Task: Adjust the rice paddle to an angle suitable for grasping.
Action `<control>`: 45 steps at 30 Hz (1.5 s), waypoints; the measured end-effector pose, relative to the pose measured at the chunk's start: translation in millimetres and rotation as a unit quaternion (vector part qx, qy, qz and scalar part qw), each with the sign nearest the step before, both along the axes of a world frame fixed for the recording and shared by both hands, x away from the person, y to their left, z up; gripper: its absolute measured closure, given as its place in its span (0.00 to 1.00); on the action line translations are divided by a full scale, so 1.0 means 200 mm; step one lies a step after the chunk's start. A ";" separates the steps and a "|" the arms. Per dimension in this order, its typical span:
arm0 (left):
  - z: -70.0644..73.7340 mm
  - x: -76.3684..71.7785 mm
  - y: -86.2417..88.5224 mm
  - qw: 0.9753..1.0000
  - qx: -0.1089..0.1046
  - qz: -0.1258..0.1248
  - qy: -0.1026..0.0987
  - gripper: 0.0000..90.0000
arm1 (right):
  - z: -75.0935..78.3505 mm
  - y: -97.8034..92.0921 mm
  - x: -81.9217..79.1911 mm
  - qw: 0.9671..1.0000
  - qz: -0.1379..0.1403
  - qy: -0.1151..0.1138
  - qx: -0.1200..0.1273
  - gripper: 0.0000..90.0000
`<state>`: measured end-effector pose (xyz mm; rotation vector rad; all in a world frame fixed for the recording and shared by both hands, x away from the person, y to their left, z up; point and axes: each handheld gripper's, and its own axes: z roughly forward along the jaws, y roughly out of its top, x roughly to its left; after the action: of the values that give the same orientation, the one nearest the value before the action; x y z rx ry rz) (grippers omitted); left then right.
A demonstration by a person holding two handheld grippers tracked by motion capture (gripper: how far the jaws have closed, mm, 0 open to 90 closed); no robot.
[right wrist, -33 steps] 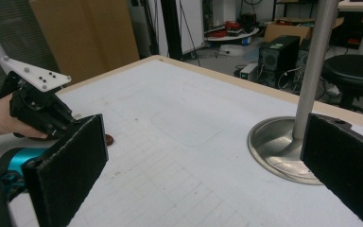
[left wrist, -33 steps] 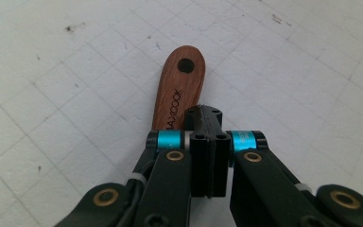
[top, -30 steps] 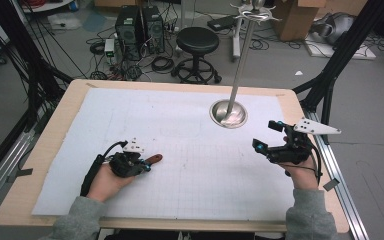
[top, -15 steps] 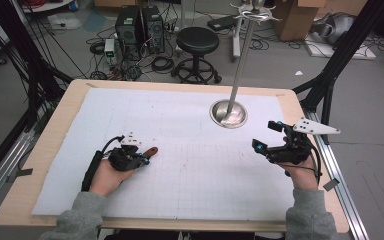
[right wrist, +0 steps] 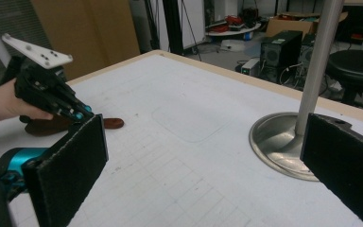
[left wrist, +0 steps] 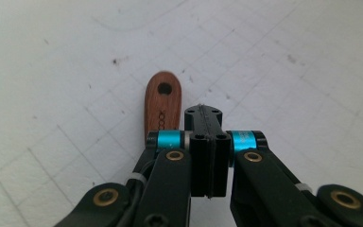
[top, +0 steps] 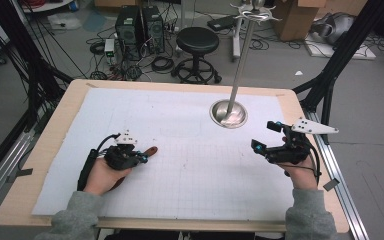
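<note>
- Leftward went the left gripper [top: 142,156] over the last second, sliding along the wooden handle [left wrist: 163,106], so less brown showed past its tip than before; the right gripper [top: 265,137] kept its place
- Left jaws were pressed together, nothing seen between them; the handle lay flat on the mat [top: 190,165] just beside them, at their 11 o'clock in the left gripper view, hole end away
- Right jaws stood wide, holding nothing, at 3 o'clock on the table [top: 70,107]
- Step in hand, as I judged it: lining up to pick the handle; whatever was on its near end sat hidden under the gripper
- Next move called for opening the left jaws, shifting over the handle, then closing across its width
- Steel stand [top: 228,113] with its pole rose at 1 o'clock, well apart from the handle; a stool [top: 196,42] and computer boxes [top: 140,22] stood on the floor beyond
- Nothing blocked the handle
</note>
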<state>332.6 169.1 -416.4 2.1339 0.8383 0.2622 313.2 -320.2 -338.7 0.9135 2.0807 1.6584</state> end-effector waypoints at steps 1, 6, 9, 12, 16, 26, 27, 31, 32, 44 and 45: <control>0.02 0.00 0.01 1.000 -0.002 -0.003 -0.004 1.00 | 0.00 0.00 0.00 1.000 0.000 0.001 0.000 0.00; 0.07 -0.01 0.06 1.000 0.000 -0.013 -0.011 0.94 | 0.00 0.01 0.00 1.000 0.000 -0.001 -0.002 0.00; 0.09 -0.01 0.09 1.000 -0.002 -0.015 -0.009 0.88 | 0.00 0.01 0.00 1.000 0.002 0.000 -0.003 0.00; 0.10 -0.02 0.11 1.000 -0.009 -0.009 -0.011 0.77 | 0.00 0.01 0.00 1.000 0.003 0.000 -0.004 0.00; 0.13 -0.03 0.12 0.999 -0.020 -0.015 -0.021 0.64 | 0.00 0.01 0.00 1.000 0.000 0.002 -0.004 0.00; 0.17 -0.04 0.12 1.000 -0.002 -0.015 -0.023 0.21 | -0.01 -0.01 0.00 1.000 -0.003 0.004 -0.005 0.00; 0.17 -0.03 0.12 1.000 -0.003 -0.013 -0.020 0.18 | -0.01 -0.01 0.00 1.000 -0.004 0.006 -0.004 0.00; 0.16 -0.02 0.14 1.000 -0.017 -0.020 0.001 0.10 | -0.02 -0.02 -0.01 1.000 -0.007 0.004 -0.001 0.00; 0.16 -0.02 0.14 1.000 -0.019 -0.022 0.002 0.10 | -0.02 -0.02 -0.01 1.000 -0.007 0.006 0.000 0.00; 0.10 0.00 0.16 0.998 0.010 -0.053 0.024 0.08 | -0.02 -0.02 -0.02 1.000 -0.006 0.004 -0.002 0.00; 0.10 0.00 0.15 0.998 0.012 -0.053 0.025 0.08 | -0.02 -0.02 -0.02 1.000 -0.006 0.004 -0.002 0.00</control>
<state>333.5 200.1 -395.8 2.2083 0.7505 0.1646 308.9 -325.0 -342.0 0.9294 2.0792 1.6464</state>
